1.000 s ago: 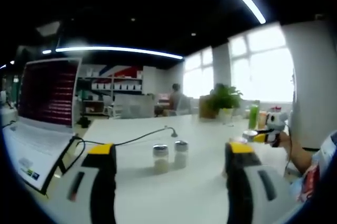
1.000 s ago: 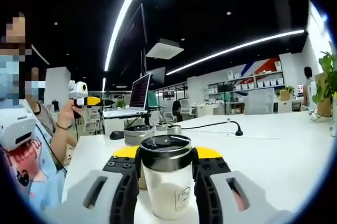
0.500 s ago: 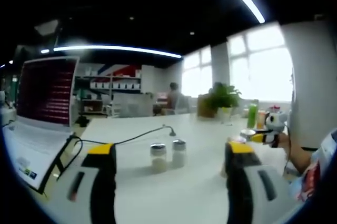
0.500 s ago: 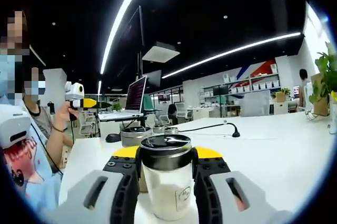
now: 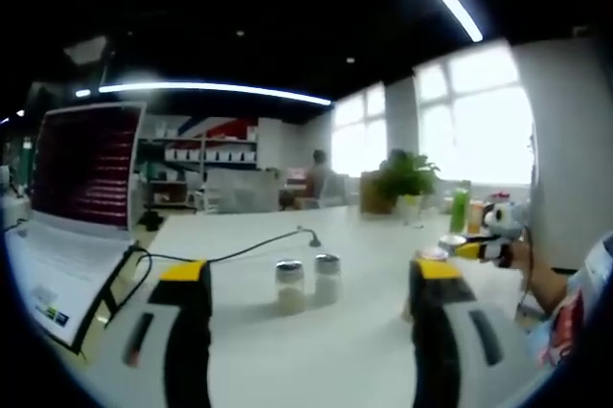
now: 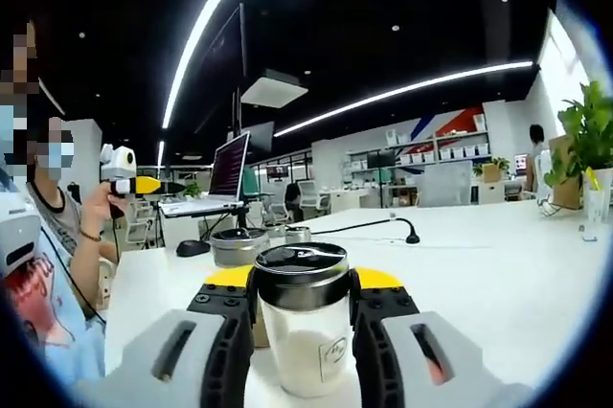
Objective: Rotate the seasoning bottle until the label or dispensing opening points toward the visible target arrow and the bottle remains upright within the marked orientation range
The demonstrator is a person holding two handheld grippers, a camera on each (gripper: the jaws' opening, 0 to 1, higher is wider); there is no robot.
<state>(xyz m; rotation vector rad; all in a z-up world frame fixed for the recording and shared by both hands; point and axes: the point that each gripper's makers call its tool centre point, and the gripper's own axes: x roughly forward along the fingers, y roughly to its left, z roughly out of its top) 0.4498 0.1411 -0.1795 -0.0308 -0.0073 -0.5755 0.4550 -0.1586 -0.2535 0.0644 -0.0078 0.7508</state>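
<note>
Bottle [image 6: 302, 327]: low centre of the right gripper view, glass, likely smooth and breakable.
Right gripper [image 6: 302, 307]: clamped just under its lid.
Left gripper [image 5: 302, 279]: wide apart, empty.

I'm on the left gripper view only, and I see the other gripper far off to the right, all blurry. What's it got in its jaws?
Observer: The right gripper is shut on a glass seasoning bottle with white powder inside and a shiny metal lid.
Operator: Is it tipped over, and is there any marking on it?
Observer: In the right gripper view it stands straight between the jaws. A small square label sits low on the glass, facing back toward that gripper's camera and a little to its right. I can't make out a target arrow.
</note>
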